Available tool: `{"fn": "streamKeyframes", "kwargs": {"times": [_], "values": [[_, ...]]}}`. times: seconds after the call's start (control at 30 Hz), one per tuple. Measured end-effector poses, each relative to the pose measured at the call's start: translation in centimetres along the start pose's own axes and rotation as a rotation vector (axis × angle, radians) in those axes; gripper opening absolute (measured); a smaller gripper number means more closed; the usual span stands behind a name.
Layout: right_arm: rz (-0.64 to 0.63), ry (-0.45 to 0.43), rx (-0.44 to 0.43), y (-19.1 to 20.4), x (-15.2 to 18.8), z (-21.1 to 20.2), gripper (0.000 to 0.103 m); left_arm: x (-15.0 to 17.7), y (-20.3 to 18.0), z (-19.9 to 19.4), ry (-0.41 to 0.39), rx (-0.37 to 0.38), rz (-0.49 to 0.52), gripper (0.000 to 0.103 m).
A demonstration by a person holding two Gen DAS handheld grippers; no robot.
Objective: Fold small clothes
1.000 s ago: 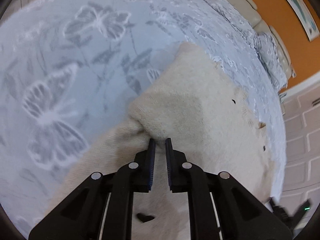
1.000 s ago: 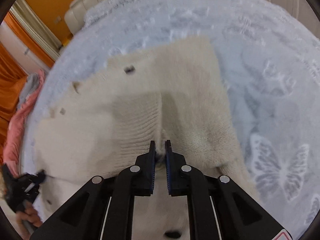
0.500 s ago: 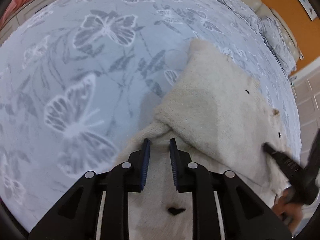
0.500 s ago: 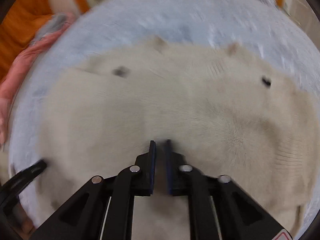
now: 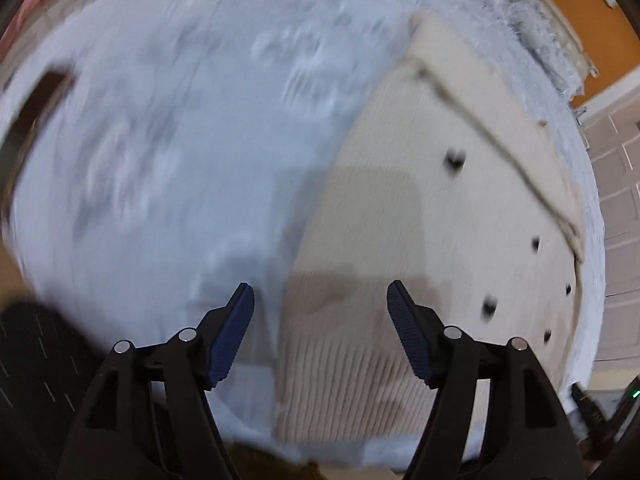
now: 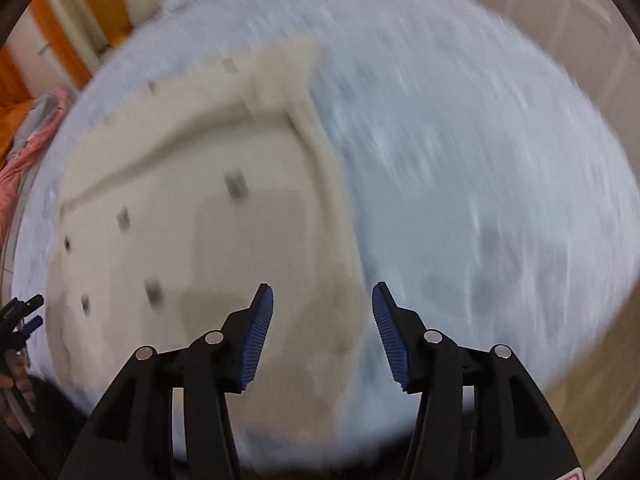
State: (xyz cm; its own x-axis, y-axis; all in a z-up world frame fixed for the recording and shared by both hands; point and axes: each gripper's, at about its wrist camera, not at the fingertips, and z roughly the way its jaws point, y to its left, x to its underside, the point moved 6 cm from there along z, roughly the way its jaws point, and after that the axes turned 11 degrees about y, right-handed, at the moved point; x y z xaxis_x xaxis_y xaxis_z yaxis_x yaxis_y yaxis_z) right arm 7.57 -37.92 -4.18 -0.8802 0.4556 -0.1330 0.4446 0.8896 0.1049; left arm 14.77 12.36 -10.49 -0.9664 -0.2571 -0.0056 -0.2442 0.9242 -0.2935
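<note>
We see cream knit cardigan lying flat on bed, dark buttons, ribbed hem | left gripper wide open, empty | right gripper wide open, empty

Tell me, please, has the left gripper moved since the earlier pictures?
Yes. The left gripper has opened and drawn back from the cream sweater, now spanning the sweater's edge on the bedspread.

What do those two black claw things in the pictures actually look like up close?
Both the left gripper and the right gripper are matte black angular frames with triangular cut-outs and round silver pins at the joints. Each finger ends in a ribbed blue pad. A red mark shows at the right gripper's lower corner.
</note>
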Motion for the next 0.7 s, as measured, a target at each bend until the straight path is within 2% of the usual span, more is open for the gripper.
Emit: {"fn": "streamKeyframes", "kwargs": {"times": [0.07,0.17,0.3,0.4,0.43,0.47,0.5,0.53,0.57,0.63,0.7], "values": [[0.033,0.051,-0.041,0.0,2.5,1.1,0.055,1.4,0.2,0.3,0.019,0.027,-0.028,0.068],[0.058,0.159,-0.123,1.7,4.3,3.4,0.059,2.6,-0.2,0.5,0.032,0.039,-0.011,0.075],[0.076,0.154,-0.121,3.2,4.6,5.1,0.067,2.6,-0.9,1.2,0.027,0.044,0.005,0.086],[0.104,0.139,-0.148,4.2,3.4,5.5,0.069,2.1,-2.0,1.5,0.042,0.042,0.030,0.086],[0.104,0.128,-0.155,4.6,2.9,5.5,0.067,2.0,-2.4,1.5,0.049,0.045,0.037,0.083],[0.100,0.118,-0.161,4.6,2.8,5.3,0.058,2.0,-2.7,1.3,0.049,0.057,0.043,0.064],[0.092,0.107,-0.156,5.0,2.4,5.1,0.038,2.0,-3.1,0.9,0.049,0.090,0.059,0.041],[0.090,0.104,-0.152,5.0,2.1,5.0,0.026,2.0,-3.6,0.4,0.054,0.115,0.076,0.029],[0.092,0.098,-0.161,4.8,2.4,4.8,0.002,2.0,-4.0,0.0,0.052,0.132,0.088,0.008],[0.119,0.079,-0.239,5.1,2.0,3.8,0.000,2.4,-4.6,-2.0,0.022,0.164,0.122,0.008],[0.119,0.032,-0.244,4.8,2.2,1.9,0.000,3.0,-4.8,-4.0,-0.013,0.159,0.161,0.008]]}}
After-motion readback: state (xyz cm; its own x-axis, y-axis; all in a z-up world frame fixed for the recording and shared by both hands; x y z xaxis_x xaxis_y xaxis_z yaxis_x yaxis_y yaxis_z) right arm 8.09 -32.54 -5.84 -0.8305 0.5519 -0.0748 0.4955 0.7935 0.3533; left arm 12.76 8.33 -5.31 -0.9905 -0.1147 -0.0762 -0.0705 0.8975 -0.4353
